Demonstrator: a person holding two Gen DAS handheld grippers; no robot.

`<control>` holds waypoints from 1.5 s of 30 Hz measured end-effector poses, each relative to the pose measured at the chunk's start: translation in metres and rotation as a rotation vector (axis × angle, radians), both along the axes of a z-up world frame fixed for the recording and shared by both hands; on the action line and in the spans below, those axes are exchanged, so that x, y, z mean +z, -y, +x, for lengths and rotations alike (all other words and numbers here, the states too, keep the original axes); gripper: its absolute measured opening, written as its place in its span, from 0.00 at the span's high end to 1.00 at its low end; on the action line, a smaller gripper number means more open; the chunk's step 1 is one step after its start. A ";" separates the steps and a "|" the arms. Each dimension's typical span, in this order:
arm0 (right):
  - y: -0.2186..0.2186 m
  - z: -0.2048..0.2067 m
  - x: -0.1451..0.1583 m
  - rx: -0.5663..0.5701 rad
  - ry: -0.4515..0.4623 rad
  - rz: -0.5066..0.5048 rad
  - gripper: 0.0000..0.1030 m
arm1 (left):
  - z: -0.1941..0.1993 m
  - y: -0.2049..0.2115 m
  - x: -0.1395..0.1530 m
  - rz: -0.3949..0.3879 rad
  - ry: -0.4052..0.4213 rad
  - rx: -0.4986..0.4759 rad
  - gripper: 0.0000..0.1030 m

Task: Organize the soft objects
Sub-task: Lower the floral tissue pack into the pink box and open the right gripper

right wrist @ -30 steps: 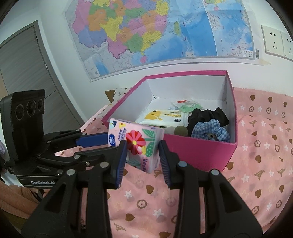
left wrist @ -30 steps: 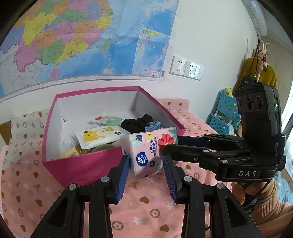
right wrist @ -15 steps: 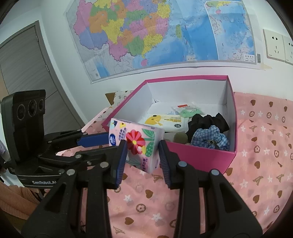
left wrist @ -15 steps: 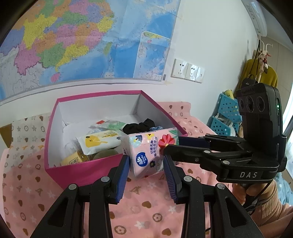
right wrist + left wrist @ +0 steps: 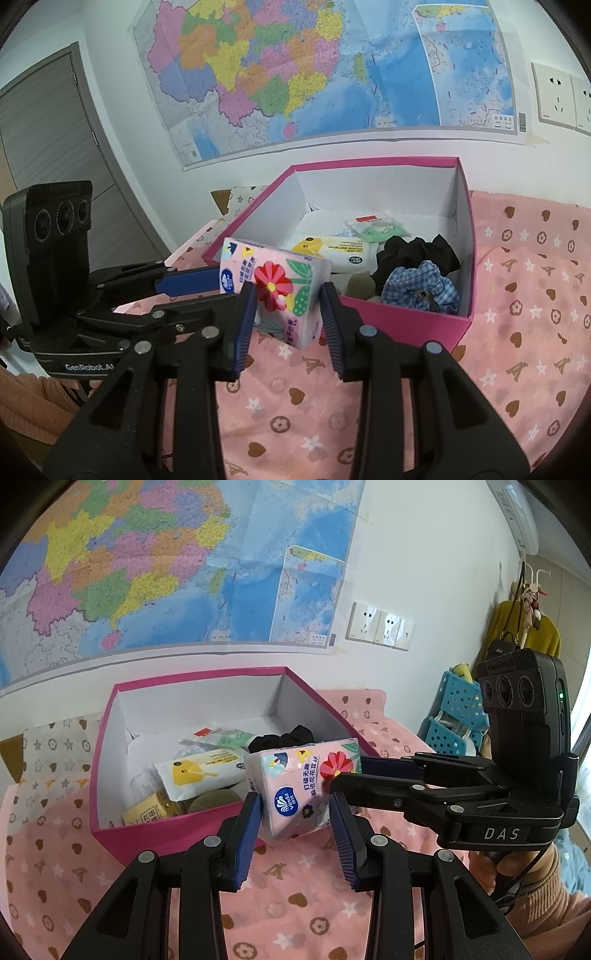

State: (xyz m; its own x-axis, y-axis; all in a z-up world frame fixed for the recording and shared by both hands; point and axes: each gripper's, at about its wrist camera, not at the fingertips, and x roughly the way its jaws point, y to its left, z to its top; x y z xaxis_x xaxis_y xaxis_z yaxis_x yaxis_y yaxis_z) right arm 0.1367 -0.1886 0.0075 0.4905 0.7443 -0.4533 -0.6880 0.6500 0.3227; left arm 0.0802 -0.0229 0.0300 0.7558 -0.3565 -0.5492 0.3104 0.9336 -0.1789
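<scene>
Both tongs are clamped on the same tissue pack (image 5: 299,786): the left tongs (image 5: 295,818) pinch its near end, and the right tongs (image 5: 286,308) come in from 3 o'clock in the left view and squeeze the other end. Compared with a second ago the grip is exactly the same and the pack sits the same between the pads. The only real change is the box (image 5: 110,768), which looks a bit lower and farther off in both views now, so I'd guess the pack got raised slightly. That suggests it's cleared to go over the rim, but it isn't in yet.

The pack hangs off the bedspread (image 5: 295,915), at the box's near wall, tilted, with one corner drooping toward 6 o'clock. It's pink plastic wrap with a red flower and a blue logo, and it's puffy and dented where it's squeezed.

Inside the box: wipes (image 5: 343,251) and scrunchies (image 5: 424,288).
</scene>
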 end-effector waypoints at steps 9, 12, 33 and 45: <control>0.000 0.007 0.002 0.002 0.000 0.007 0.63 | 0.007 -0.002 0.003 0.004 0.011 0.003 0.64; -0.002 0.011 0.003 0.002 -0.002 0.008 0.63 | 0.011 -0.004 0.004 0.001 0.010 0.007 0.64; -0.011 0.035 0.007 0.001 -0.002 -0.003 0.63 | 0.035 -0.013 0.006 -0.005 0.008 0.030 0.64; -0.016 0.045 0.006 0.001 -0.016 -0.002 0.63 | 0.046 -0.018 0.005 0.001 0.002 0.047 0.64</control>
